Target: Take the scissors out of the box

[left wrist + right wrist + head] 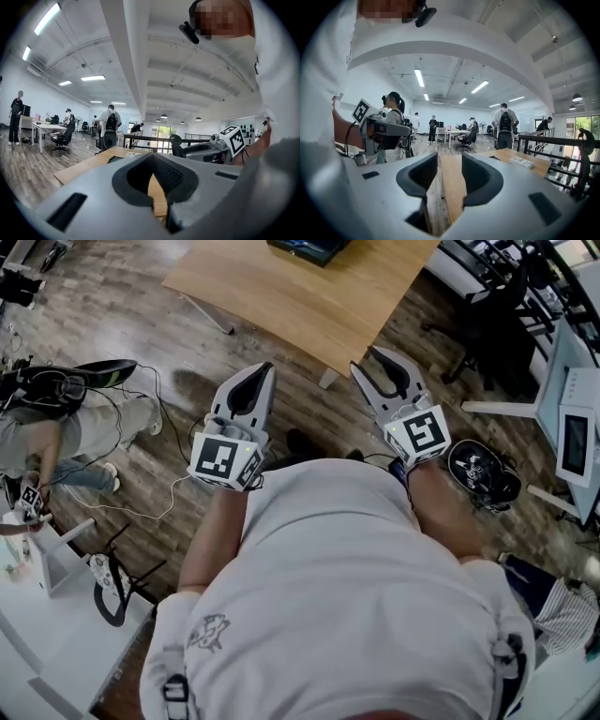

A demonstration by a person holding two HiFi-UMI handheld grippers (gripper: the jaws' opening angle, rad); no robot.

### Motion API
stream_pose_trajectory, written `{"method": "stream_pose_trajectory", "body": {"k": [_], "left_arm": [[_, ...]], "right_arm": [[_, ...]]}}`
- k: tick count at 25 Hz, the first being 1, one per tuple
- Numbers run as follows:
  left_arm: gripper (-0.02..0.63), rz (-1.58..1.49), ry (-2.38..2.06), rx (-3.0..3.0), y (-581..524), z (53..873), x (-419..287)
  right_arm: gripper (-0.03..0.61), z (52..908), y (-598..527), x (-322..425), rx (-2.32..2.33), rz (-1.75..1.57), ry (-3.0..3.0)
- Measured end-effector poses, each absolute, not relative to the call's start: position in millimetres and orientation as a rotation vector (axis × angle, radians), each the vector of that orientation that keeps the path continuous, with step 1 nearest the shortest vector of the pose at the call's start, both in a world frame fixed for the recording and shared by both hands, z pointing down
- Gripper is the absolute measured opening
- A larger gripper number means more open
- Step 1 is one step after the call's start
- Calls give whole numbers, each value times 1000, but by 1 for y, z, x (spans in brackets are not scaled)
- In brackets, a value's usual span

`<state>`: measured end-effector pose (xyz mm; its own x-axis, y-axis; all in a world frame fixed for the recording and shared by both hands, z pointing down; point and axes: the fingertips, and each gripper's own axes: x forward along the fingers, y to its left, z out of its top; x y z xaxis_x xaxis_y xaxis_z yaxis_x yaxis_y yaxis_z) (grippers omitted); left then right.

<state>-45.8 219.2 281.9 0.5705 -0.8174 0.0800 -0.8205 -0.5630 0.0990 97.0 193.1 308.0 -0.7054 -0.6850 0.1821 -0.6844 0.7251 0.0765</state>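
Observation:
I see neither scissors nor a box clearly in any view. A light wooden table (309,296) stands ahead of me, with a dark flat thing (305,247) at its far edge. My left gripper (262,371) is held level at chest height short of the table, its tips together with nothing between them (153,157). Beside it, my right gripper (370,360) points at the table's near corner. Its jaws stand apart, with only the tabletop (452,183) showing through the gap (450,157).
A person (66,427) sits on the wooden floor at the left among cables. A black bag (483,474) lies on the floor at my right, near a white desk (572,381). Other people, desks and chairs stand far off in the hall (110,126).

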Motion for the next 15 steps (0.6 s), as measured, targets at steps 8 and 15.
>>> {"method": "stream_pose_trajectory", "body": {"k": [8,15], "left_arm": [[5,31,-1334,2710,201,280,-71],[5,32,-1329,2703,193,280,-80]], "right_arm": [[193,307,180,73,1148,-8,-2695],[195,308,172,64,1134,-4,-2692]]}}
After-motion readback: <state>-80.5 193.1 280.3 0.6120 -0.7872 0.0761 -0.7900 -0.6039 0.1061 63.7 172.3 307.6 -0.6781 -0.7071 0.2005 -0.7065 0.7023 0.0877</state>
